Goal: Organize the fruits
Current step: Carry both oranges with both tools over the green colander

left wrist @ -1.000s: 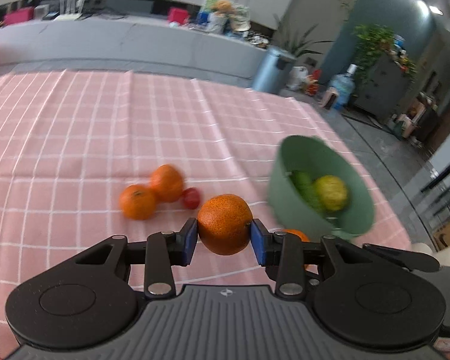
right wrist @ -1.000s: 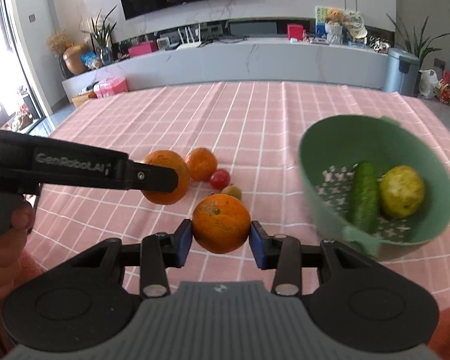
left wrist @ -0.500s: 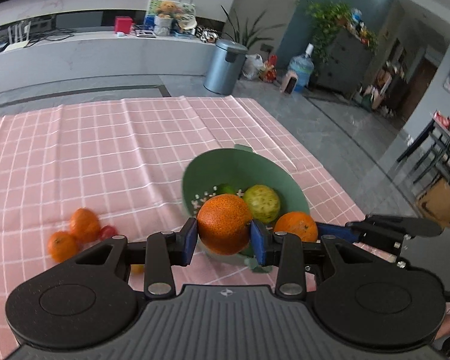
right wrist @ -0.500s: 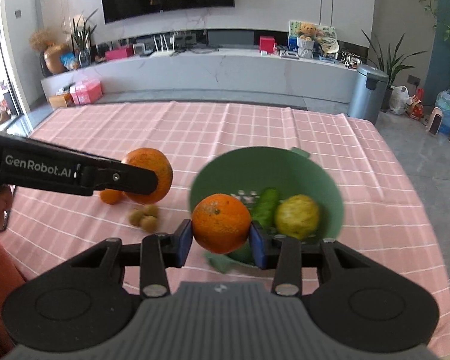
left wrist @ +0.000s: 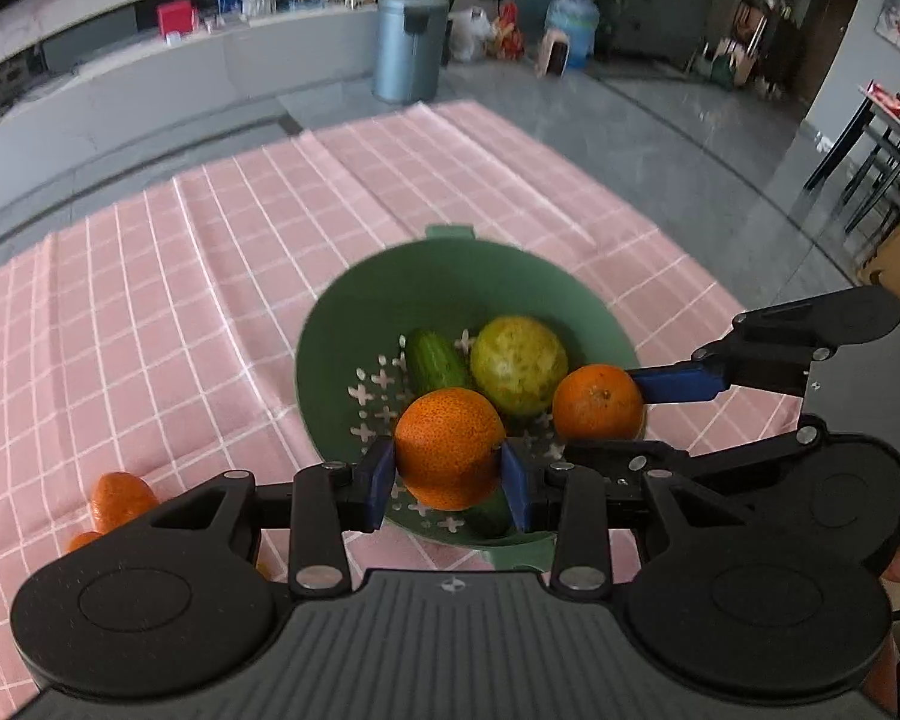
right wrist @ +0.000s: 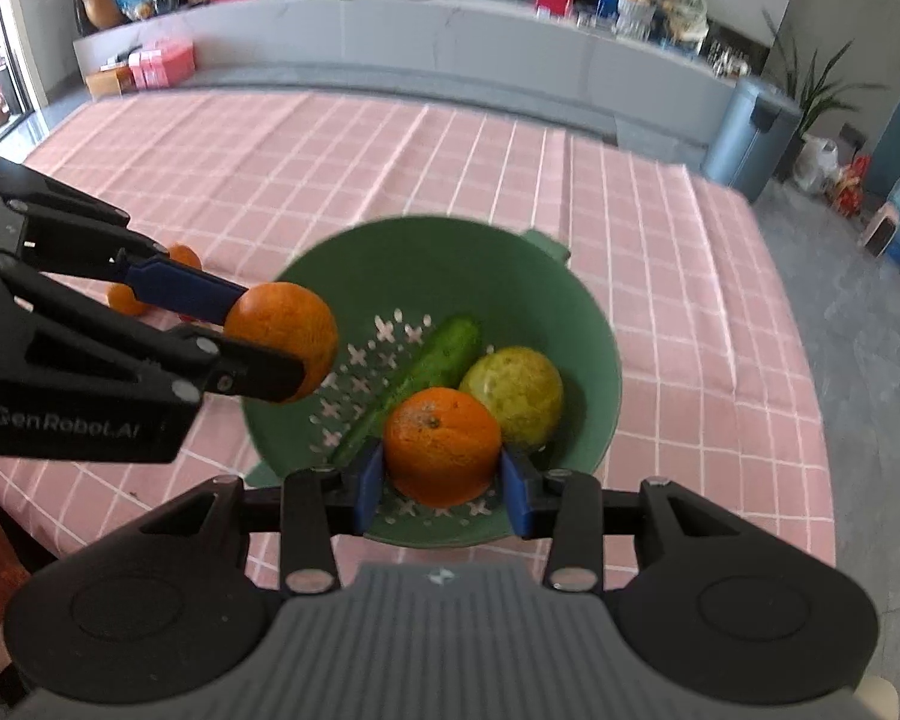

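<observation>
Both grippers hang over a green colander bowl on the pink checked cloth. My left gripper is shut on an orange, above the bowl's near left side. My right gripper is shut on a second orange, above the bowl's near side. From the left wrist view the right gripper's orange shows at the bowl's right; from the right wrist view the left gripper's orange shows at the bowl's left rim. A cucumber and a yellow-green round fruit lie in the bowl.
More small oranges lie on the cloth left of the bowl. The table's right edge drops to a grey floor. A grey bin and a long grey counter stand beyond the table.
Both grippers have carried their oranges from the loose fruit on the left across to the bowl, which now lies right under them. The grips have not changed.
</observation>
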Available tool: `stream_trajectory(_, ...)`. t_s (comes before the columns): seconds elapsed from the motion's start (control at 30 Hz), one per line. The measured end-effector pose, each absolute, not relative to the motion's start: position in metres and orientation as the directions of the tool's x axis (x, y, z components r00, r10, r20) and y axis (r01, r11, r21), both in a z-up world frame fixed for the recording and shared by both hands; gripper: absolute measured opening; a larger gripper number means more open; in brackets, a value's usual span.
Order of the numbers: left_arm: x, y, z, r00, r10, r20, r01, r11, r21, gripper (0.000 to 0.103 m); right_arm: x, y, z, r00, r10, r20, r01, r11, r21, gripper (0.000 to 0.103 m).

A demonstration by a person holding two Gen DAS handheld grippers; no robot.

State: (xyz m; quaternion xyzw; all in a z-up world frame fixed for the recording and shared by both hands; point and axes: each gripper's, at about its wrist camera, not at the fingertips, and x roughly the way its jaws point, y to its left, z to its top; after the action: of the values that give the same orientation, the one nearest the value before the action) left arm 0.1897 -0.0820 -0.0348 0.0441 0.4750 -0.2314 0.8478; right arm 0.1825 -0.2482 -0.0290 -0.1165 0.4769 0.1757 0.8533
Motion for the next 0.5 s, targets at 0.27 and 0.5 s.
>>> stream_trajectory(0.27,0.212,-0.084,-0.053,0.386,-0.335,-0.859,0.428,0.89,-0.155,0.043,0.201,-0.24,-0.049,0.39,0.171,-0.905,-0.446,0.895,-0.024,0.037)
stream_trajectory(0.5,0.22,-0.09,-0.062,0.365,-0.294,-0.883,0.443,0.889,-0.113,0.043,0.213,-0.237,-0.059,0.345,0.154,-0.926,-0.455,0.89,-0.022,0.037)
